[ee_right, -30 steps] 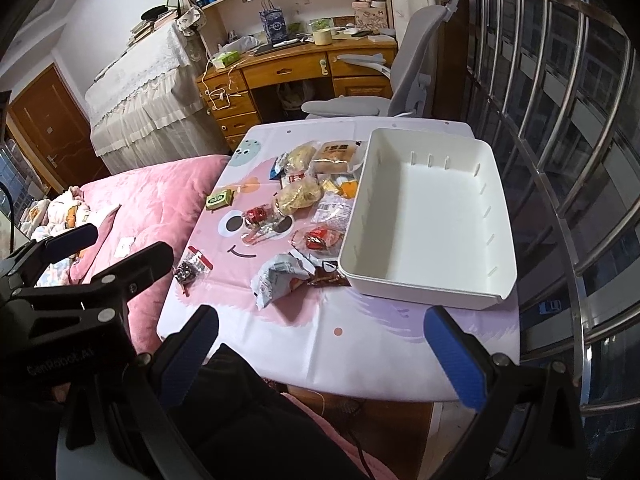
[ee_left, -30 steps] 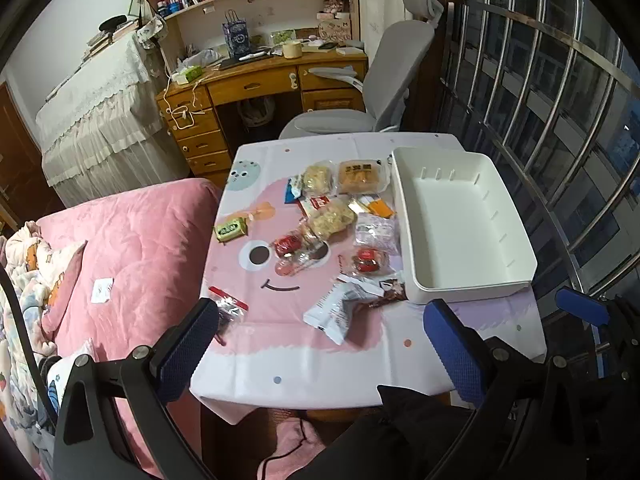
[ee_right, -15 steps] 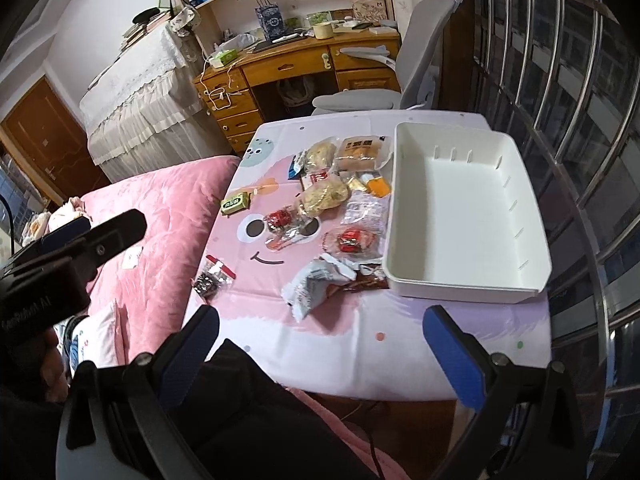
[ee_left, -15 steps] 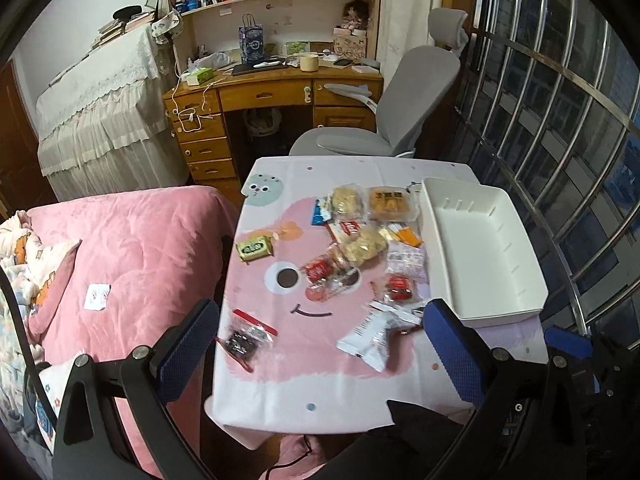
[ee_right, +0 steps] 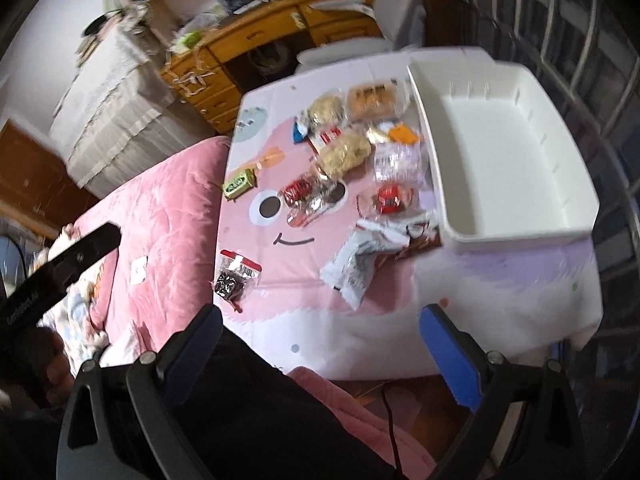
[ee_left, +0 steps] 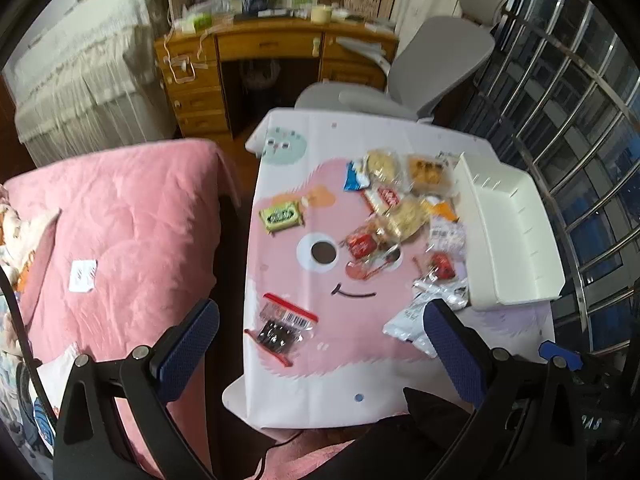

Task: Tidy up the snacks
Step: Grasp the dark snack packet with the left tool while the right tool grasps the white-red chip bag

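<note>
While nothing had yet gone into the white bin [ee_right: 568,148], step judged as the opening approach. Snacks lay scattered on the worktop [ee_right: 500,312] beside the bin; silver packet [ee_right: 356,260] touching its near corner, dark zip bag [ee_left: 282,330] well apart toward the bed [ee_left: 120,216]. Left gripper [ee_left: 320,344] and right gripper [ee_right: 318,344] both spread wide, fingers holding nothing, poised above the near edge, angled down. Next called for: descend on one packet, close, carry to bin.
</note>
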